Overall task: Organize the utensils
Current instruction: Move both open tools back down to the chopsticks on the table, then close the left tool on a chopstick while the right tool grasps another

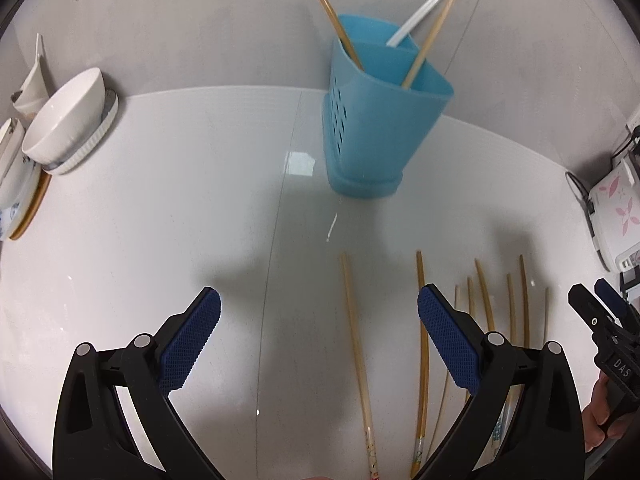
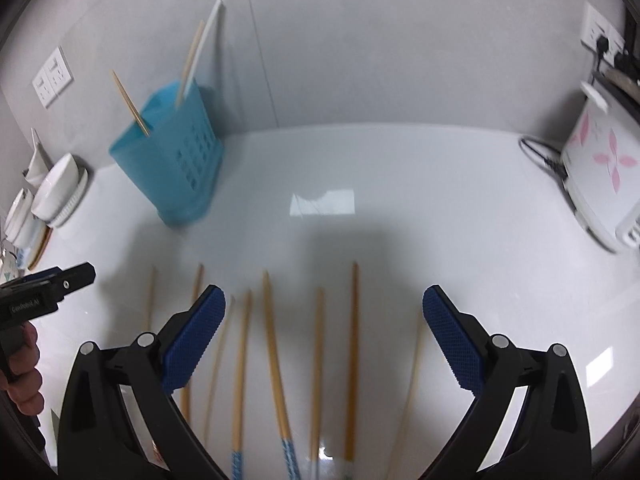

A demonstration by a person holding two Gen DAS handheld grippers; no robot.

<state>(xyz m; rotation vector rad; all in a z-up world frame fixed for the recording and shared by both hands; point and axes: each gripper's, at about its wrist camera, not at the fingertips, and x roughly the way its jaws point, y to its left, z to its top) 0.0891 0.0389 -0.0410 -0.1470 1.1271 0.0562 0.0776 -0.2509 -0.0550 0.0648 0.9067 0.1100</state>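
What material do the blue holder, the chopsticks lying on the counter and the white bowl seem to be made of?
Blue holder: probably moulded plastic, matte, with an even colour and a grid of punched holes.
Chopsticks on the counter: likely bamboo or wood, tan and slender; some have printed blue ends.
White bowl: apparently glazed ceramic, smooth with a soft sheen.

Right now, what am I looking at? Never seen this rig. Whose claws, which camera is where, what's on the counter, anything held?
No robot: a person carries a two-finger gripper in each hand, each with a fisheye camera looking along its fingers. One picture is from the left gripper, the other from the right gripper. Both stand open and hold nothing. On the white counter lie loose bamboo chopsticks. Behind them a blue utensil holder already has a few sticks in it. White bowls are stacked at the left, and a white appliance with pink flowers is at the right.
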